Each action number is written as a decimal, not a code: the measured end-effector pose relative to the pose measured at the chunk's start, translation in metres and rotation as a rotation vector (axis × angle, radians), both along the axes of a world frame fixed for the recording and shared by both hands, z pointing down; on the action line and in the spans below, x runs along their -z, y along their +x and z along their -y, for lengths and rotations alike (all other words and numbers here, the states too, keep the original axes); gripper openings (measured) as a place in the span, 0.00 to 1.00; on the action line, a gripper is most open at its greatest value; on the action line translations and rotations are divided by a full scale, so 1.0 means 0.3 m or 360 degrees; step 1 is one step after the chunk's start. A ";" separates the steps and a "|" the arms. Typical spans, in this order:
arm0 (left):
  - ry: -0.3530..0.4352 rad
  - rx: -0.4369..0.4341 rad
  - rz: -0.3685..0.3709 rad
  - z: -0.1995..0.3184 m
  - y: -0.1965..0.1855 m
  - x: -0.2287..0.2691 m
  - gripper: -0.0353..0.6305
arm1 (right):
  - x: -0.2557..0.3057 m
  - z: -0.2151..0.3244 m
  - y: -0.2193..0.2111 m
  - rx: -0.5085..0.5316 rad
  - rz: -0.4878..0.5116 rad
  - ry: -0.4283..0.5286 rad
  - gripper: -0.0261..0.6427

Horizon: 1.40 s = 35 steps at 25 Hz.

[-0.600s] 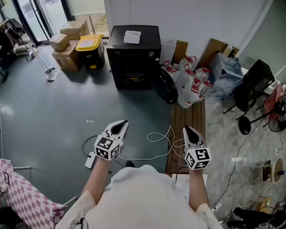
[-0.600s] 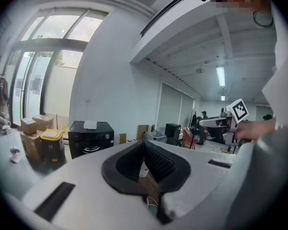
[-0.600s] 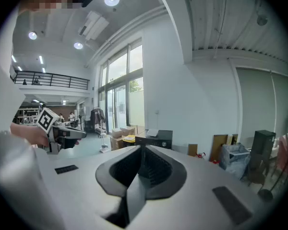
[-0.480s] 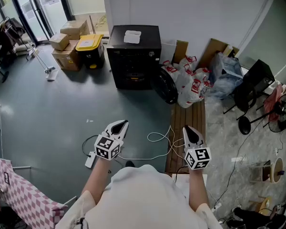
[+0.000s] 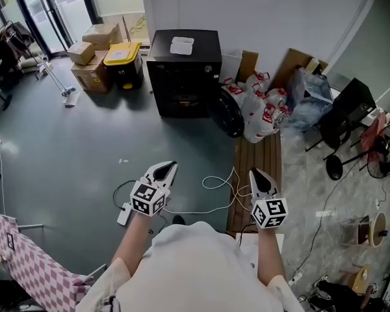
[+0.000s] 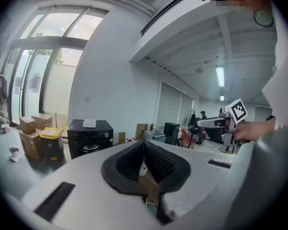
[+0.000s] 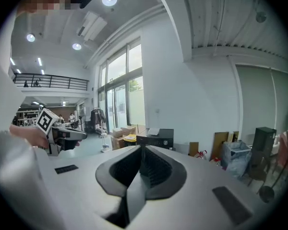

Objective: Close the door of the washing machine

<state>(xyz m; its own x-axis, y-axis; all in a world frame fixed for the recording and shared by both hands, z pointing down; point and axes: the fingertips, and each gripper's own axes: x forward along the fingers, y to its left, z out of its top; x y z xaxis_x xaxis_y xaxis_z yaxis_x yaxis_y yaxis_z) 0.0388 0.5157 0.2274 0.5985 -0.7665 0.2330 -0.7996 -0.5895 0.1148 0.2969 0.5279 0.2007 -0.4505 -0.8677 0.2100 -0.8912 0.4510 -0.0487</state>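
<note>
The black washing machine (image 5: 184, 70) stands against the far wall, with a white item on its lid. Its round dark door (image 5: 227, 116) hangs swung open at the machine's right front corner. My left gripper (image 5: 169, 167) and right gripper (image 5: 255, 173) are held side by side over the floor, well short of the machine, both shut and empty. In the left gripper view the left gripper (image 6: 144, 145) points toward the washing machine (image 6: 90, 136). Over the shut right gripper (image 7: 141, 150) the washing machine (image 7: 156, 139) shows far off.
Cardboard boxes (image 5: 91, 57) and a yellow-lidded bin (image 5: 123, 62) stand left of the machine. White and red bags (image 5: 263, 112) and a black chair (image 5: 344, 119) crowd its right. A white cable (image 5: 214, 187) and a power strip (image 5: 124, 214) lie on the floor beside a wooden bench (image 5: 255, 168).
The head view has shifted a little, so the machine sits slightly higher in the picture. Both grippers keep their places and stay shut.
</note>
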 end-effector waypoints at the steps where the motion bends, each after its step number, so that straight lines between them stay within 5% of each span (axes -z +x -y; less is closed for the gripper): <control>1: -0.0002 -0.0002 0.0000 0.001 0.000 0.001 0.07 | -0.004 0.000 -0.001 -0.0004 -0.0005 -0.0008 0.11; 19: -0.0072 -0.0066 0.0000 0.019 -0.086 -0.086 0.07 | -0.085 -0.005 -0.129 -0.0004 -0.0015 -0.0078 0.12; 25: -0.0090 -0.0102 0.0005 0.032 -0.143 -0.105 0.07 | -0.096 0.003 -0.201 -0.0024 -0.0019 -0.0092 0.24; 35: -0.0091 -0.0146 0.0015 0.049 -0.224 -0.125 0.07 | -0.135 0.005 -0.278 -0.0068 -0.0020 -0.0133 0.24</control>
<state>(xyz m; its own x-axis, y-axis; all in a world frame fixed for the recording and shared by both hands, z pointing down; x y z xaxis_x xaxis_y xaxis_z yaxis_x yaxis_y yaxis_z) -0.0284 0.5011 0.2648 0.6631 -0.6938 0.2809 -0.7438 -0.6529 0.1432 0.2136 0.5263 0.2413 -0.4104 -0.8654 0.2876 -0.9103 0.4073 -0.0734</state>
